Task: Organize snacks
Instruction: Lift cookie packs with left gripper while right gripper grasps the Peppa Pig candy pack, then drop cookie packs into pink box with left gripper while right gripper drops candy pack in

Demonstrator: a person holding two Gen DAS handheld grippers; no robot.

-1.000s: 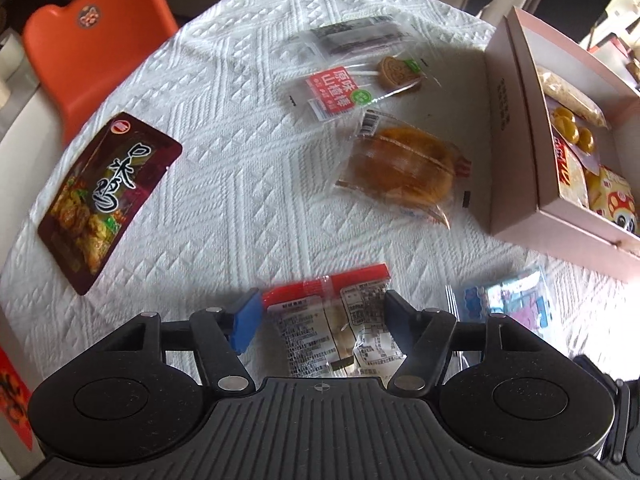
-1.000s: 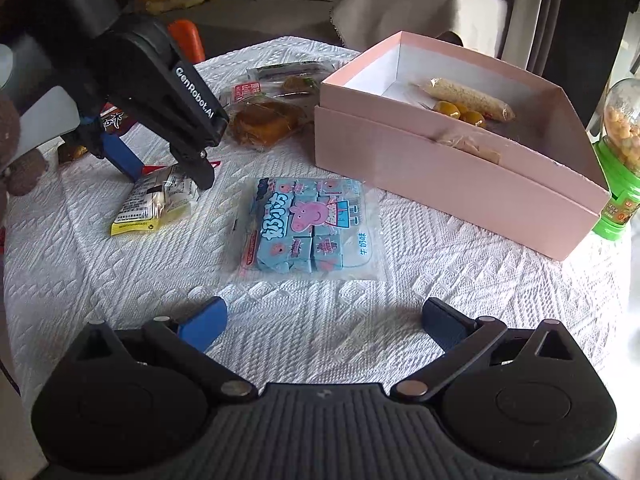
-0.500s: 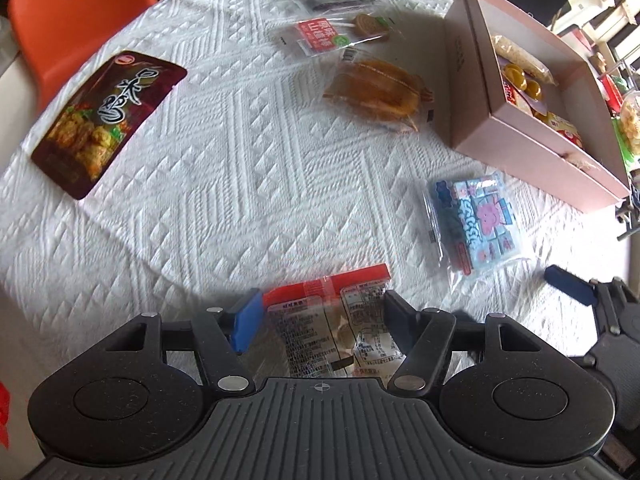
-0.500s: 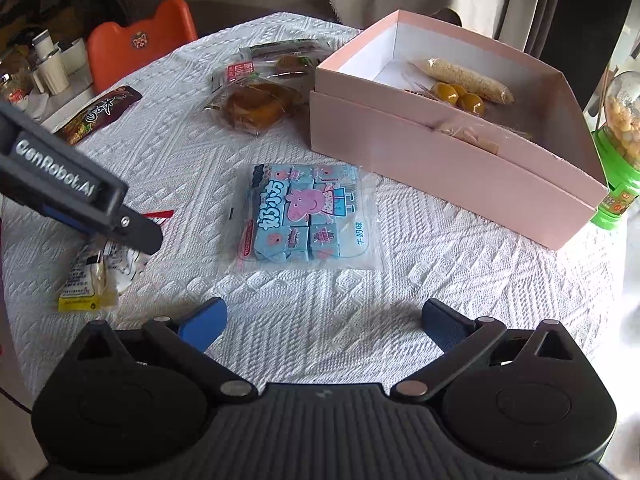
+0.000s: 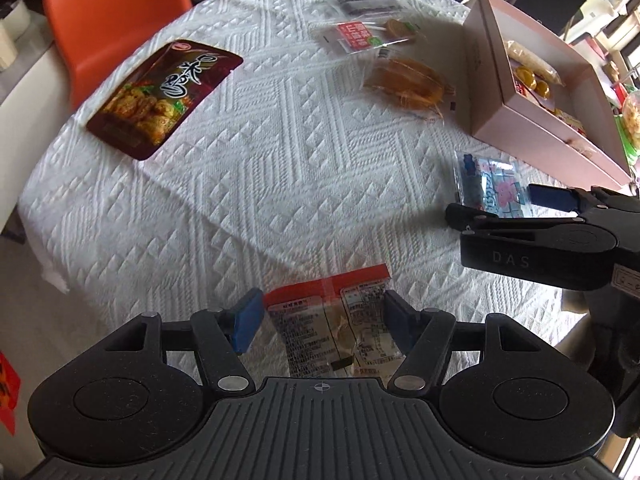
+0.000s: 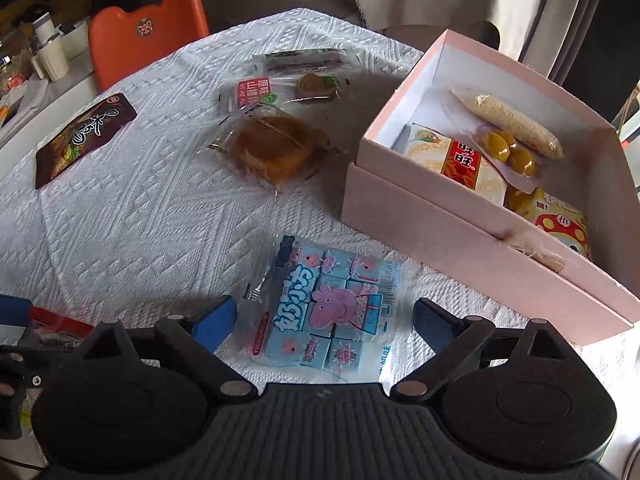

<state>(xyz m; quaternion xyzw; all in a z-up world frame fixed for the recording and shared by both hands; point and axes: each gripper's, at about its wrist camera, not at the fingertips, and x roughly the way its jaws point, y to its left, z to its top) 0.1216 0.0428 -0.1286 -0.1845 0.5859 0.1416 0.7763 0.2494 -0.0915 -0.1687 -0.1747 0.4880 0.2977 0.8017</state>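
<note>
Left gripper (image 5: 322, 322) fingers clamp the red-topped packet (image 5: 336, 320), its long axis pointing along them, red end forward.

A white cloth (image 6: 152, 216) with a raised, quilted weave lies ahead of both tongs. Between the left tongs' (image 5: 320, 320) blue pads sits a glossy clear-plastic packet (image 5: 340, 320). The blue pack (image 6: 328, 312) between the right tongs' (image 6: 324, 320) pads is shiny film too. Far left, the maroon pouch (image 5: 164, 96) looks glossy. The pink box (image 6: 460, 248) at right is matt card. The tongs' bodies are matt black ribbed plastic.
</note>
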